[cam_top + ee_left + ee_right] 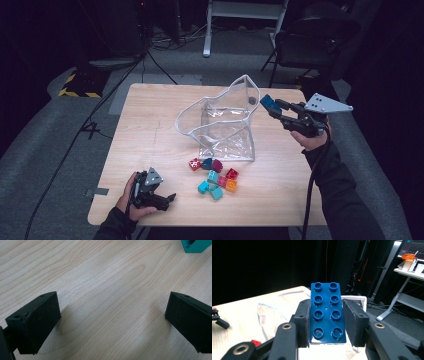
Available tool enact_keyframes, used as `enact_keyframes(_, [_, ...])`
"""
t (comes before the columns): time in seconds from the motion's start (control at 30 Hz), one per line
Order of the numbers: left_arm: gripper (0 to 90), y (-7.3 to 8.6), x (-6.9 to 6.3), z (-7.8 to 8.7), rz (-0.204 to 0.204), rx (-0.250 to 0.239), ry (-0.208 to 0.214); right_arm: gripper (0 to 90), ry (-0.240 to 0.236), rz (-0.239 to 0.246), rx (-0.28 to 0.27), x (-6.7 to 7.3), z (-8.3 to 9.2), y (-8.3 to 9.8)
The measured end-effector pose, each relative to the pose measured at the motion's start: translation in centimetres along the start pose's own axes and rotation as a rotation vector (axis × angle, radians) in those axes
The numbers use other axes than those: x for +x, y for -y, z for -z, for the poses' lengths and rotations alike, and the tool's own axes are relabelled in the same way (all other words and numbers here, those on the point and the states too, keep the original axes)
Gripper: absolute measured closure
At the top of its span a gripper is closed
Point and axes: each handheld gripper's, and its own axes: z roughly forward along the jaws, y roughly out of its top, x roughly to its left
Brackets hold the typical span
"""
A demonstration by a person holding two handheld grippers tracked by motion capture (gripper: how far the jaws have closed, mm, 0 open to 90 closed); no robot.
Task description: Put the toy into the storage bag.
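Blue brick [327,313], eight-studded, is clamped between the pads of the right gripper [278,111] and held in the air beside the clear bag [222,125]. Left gripper [169,199] is rested wide open on the pale wooden table [150,125]; dark floor, cables and a chair [312,42] are seen behind. No legible writing is seen.

lab/studio | dark rm, floor cables [75,140], hazard tape [75,86], desk [409,273]

Your right gripper [327,322] has its two black jaws pressed against the long sides of a blue eight-stud brick [326,313], studs facing the camera. Beneath and behind it lie the clear bag [268,315] and the wooden bench [239,317]; a red brick [256,342] shows at lower left.
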Motion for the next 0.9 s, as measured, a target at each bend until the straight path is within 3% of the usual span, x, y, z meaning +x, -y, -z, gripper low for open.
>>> enact_keyframes(0.43, [0.6, 0.1, -0.1, 0.1, 0.002, -0.003, -0.012, 59.6, -0.029, 0.035, -0.013, 1.1, -2.1, -2.0])
enact_keyframes(0.9, [0.7, 0.1, -0.1, 0.1, 0.002, -0.003, -0.011, 59.5, -0.051, 0.047, 0.015, 2.4, -4.7, -2.6])
